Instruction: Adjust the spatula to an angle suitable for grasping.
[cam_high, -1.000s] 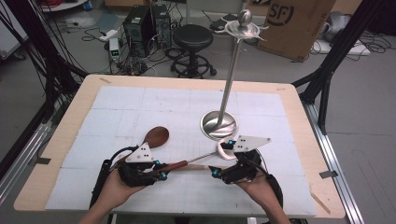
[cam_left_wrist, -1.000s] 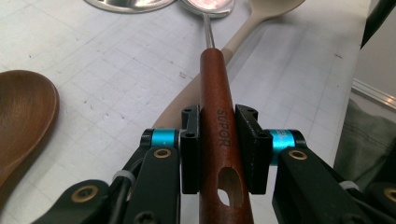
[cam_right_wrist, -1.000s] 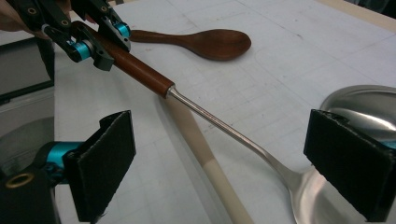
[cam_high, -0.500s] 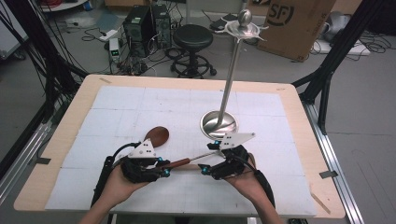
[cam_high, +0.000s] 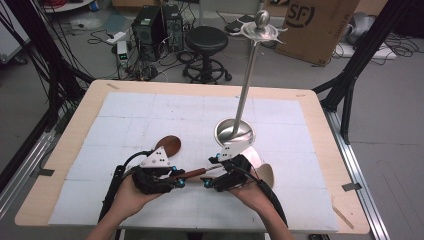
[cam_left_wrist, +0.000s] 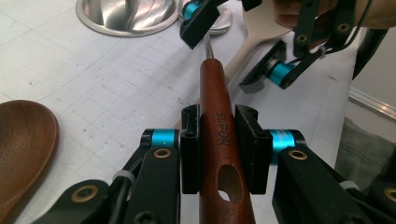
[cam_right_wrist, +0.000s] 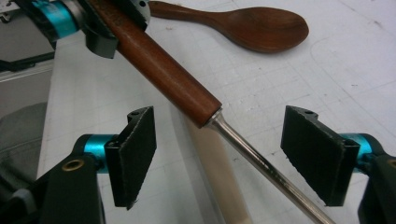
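From my seat, the utensil's (cam_right_wrist: 173, 77) working end runs off the right gripper view at five o'clock; the right gripper (cam_high: 212, 181) hides it overhead.

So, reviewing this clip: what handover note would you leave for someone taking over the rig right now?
Left tongs: shut on the red-brown wooden handle of a utensil with a metal shaft, held off the mat.
Right tongs: open, jaws either side of the handle-shaft joint, not touching.
Nearby: dark wooden spoon on the mat, pale wooden spatula under the right tongs, steel stand behind.
Done: utensil lifted by the left.
Left: probably close the right tongs on the shaft to complete the handover.
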